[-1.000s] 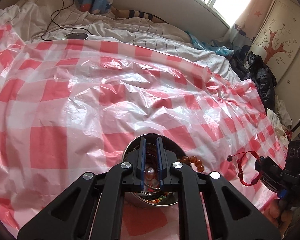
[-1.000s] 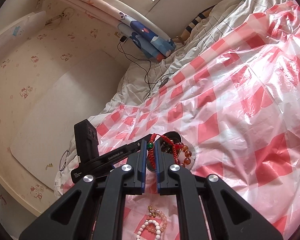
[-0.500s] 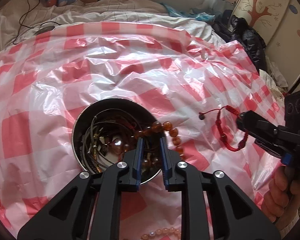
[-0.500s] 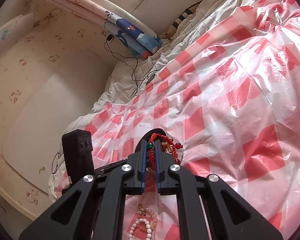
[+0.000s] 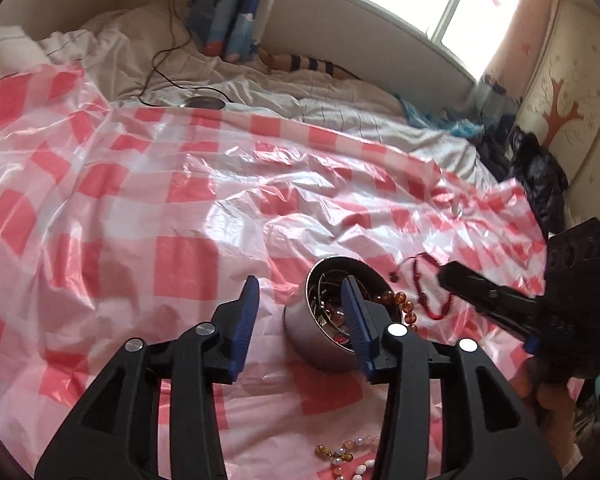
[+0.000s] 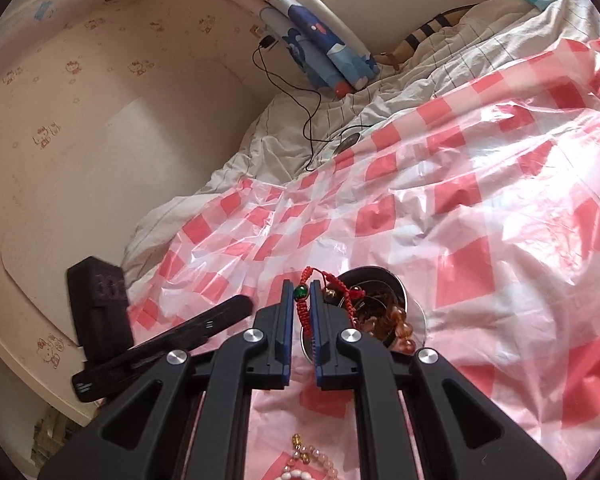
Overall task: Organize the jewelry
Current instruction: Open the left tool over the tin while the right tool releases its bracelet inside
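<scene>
A steel bowl [image 5: 320, 354] [image 6: 380, 271] holding tangled jewelry sits on the red-checked plastic sheet [image 5: 180, 264]. An amber bead bracelet [image 5: 402, 304] [image 6: 402, 330] hangs over its rim. My left gripper [image 5: 300, 294] hovers just left of the bowl, its jaws opening with nothing pinched between them. My right gripper [image 6: 302, 294] is shut on a red cord bracelet [image 6: 305, 312] with a green bead, held above the bowl's near edge. In the left wrist view that bracelet [image 5: 428, 296] dangles from the right gripper [image 5: 446, 276], right of the bowl.
Loose pink, white and amber bead bracelets [image 5: 340, 456] [image 6: 308, 456] lie on the sheet near me. A white quilt [image 5: 260, 92] with a black cable and a round disc [image 5: 202, 102] lies beyond the sheet. Dark clothes [image 5: 540, 176] pile at the far right.
My left gripper opened, left the amber beads on the bowl's rim and drew back to the bowl's left. The right gripper carried the red bracelet closer over the bowl.
</scene>
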`<control>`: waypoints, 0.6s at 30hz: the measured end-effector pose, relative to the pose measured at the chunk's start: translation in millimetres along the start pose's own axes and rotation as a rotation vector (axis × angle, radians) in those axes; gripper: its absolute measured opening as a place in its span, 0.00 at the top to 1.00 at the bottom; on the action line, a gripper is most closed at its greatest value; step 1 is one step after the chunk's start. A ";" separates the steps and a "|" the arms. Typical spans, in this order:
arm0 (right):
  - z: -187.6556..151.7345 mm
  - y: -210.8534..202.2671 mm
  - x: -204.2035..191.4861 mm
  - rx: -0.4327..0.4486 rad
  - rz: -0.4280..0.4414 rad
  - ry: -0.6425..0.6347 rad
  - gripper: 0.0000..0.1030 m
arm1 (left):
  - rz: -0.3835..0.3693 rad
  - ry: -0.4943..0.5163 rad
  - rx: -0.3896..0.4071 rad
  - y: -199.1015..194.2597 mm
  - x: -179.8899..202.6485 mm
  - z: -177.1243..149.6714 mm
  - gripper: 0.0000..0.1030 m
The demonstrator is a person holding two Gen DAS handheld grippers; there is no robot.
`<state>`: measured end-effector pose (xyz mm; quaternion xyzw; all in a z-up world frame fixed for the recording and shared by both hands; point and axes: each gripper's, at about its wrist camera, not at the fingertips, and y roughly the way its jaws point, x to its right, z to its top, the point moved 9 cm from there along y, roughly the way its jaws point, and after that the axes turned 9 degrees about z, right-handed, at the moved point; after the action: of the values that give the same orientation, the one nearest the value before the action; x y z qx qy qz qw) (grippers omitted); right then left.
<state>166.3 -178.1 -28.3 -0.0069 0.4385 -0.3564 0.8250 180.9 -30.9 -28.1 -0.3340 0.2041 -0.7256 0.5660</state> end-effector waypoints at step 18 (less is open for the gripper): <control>-47.4 -12.5 72.5 -0.112 -0.107 0.211 0.60 | -0.078 -0.095 -0.026 -0.3 -15.6 -1.2 0.50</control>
<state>150.7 -216.2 -105.6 -0.0390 0.5413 -0.3737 0.7522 182.0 -15.9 -32.7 -0.3832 0.1733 -0.7278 0.5417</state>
